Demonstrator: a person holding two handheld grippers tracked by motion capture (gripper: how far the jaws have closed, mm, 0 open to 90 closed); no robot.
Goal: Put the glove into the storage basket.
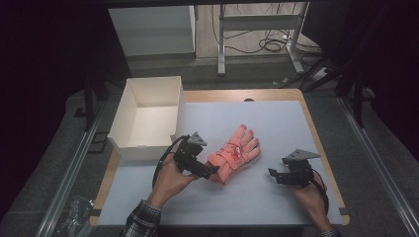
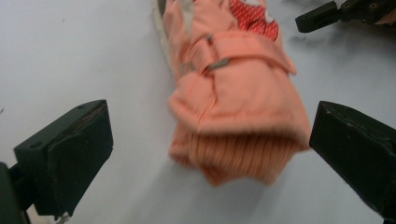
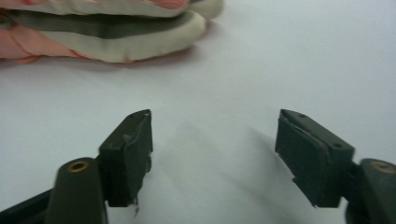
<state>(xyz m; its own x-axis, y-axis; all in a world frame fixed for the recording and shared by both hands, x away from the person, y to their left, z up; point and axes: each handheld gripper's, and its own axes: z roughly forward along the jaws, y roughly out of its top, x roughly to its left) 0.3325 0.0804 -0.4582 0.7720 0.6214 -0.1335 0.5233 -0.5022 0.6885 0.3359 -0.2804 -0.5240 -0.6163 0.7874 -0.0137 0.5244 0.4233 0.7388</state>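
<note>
Salmon-pink and padded, the glove (image 1: 233, 154) lies flat near the middle of the white table cover (image 1: 276, 123), its fingers pointing away from you and a little to the right, its ribbed cuff (image 2: 243, 156) toward you and to the left. That long axis is what your next move turns on — the cuff end meets your left gripper (image 1: 210, 170) head-on, with the wide-spread jaws standing on either side of the cuff and pressing on nothing. In the left gripper view the cuff sits between the two pads but clear of both.

Your right gripper (image 1: 276, 175) is off to the glove's right, well apart from it, jaws spread and empty; in the right gripper view the glove's pale fingertips (image 3: 140, 42) lie ahead and to the left. So the left hand is clearly nearer. The white box (image 1: 148, 116) stands open at the table's left — beyond your left hand.
</note>
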